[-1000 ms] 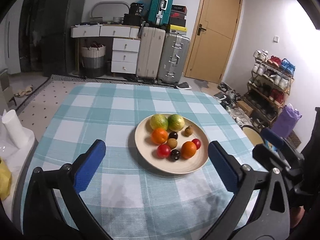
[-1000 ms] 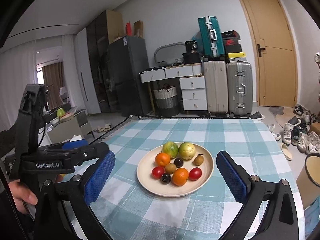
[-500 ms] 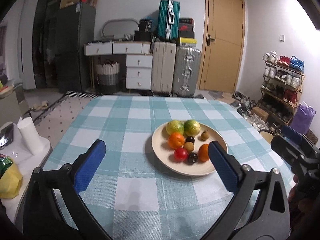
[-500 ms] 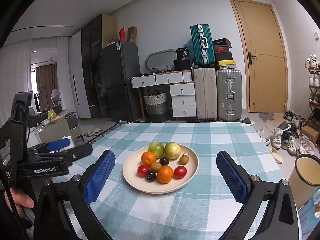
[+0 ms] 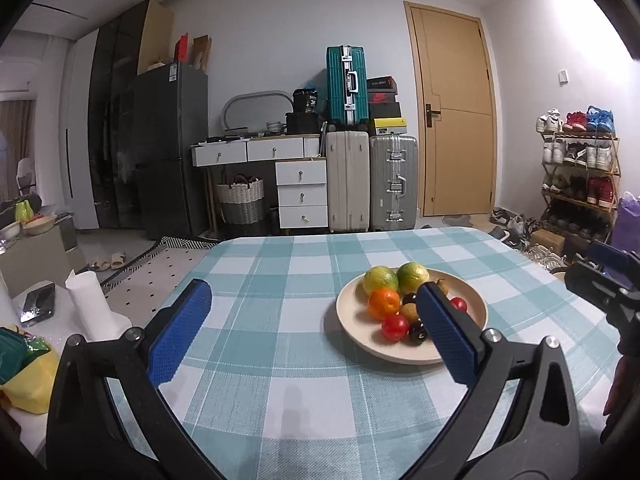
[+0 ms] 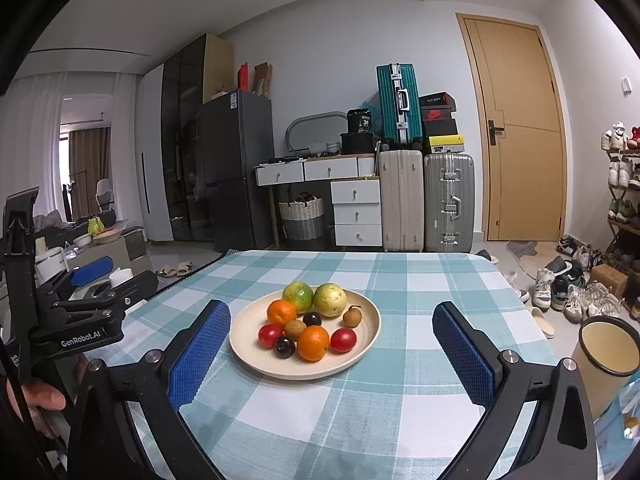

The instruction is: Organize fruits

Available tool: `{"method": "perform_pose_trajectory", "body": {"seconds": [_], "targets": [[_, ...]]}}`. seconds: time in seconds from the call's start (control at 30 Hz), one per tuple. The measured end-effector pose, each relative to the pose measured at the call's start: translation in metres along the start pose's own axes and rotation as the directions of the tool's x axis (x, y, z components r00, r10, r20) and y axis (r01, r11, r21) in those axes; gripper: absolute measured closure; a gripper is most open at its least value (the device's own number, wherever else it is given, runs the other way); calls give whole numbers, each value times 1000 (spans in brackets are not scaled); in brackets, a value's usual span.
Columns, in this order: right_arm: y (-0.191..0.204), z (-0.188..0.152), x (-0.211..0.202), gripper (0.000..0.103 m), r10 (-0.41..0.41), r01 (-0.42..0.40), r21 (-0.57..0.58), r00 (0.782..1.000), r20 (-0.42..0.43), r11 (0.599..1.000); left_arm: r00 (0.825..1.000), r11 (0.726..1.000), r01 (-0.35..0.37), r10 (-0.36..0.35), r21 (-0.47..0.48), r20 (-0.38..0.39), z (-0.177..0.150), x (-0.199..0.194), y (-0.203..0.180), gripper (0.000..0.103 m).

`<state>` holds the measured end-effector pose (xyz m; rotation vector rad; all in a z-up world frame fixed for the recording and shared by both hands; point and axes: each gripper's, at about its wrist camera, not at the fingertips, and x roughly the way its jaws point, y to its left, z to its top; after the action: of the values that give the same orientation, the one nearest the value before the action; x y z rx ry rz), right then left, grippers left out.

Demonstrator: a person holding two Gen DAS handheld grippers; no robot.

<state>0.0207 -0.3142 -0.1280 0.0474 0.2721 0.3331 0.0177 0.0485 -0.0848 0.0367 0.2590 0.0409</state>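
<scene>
A beige plate [image 6: 362, 350] on the checked tablecloth holds several fruits: two green-yellow citrus [image 6: 298, 296], two oranges [image 6: 313, 343], two red fruits [image 6: 343, 339], dark plums [image 6: 285, 347] and small brown fruits [image 6: 352, 316]. The plate also shows in the left wrist view [image 5: 476, 312]. My right gripper [image 6: 332, 356] is open and empty, its blue pads either side of the plate, above the near table. My left gripper [image 5: 316, 332] is open and empty, left of the plate; its right pad hides part of the fruit.
The table [image 6: 420, 280] has a teal-and-white checked cloth. A round bin [image 6: 608, 346] stands off its right edge. A low side table with a paper roll [image 5: 90, 304] and phone sits to the left. Suitcases, drawers and a shoe rack [image 5: 580, 184] line the far room.
Both cameras have tilted up and back, showing more of the room. The left gripper has shifted left, so the plate now sits behind its right pad. Both stay open.
</scene>
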Motion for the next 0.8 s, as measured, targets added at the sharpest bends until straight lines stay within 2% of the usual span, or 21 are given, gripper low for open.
{"method": "perform_pose_trajectory", "body": {"seconds": [0.2, 0.53, 0.8], "targets": [[2, -11, 0, 0, -12, 13, -41, 1000, 15, 999, 999, 999, -33, 32, -16, -13, -13, 10, 7, 1], [7, -15, 12, 0, -4, 1, -70, 999, -41, 998, 998, 999, 1, -3, -41, -62, -23, 26, 11, 1], [4, -16, 13, 0, -5, 2, -69, 999, -43, 998, 999, 999, -2, 0, -39, -49, -21, 23, 12, 1]]}}
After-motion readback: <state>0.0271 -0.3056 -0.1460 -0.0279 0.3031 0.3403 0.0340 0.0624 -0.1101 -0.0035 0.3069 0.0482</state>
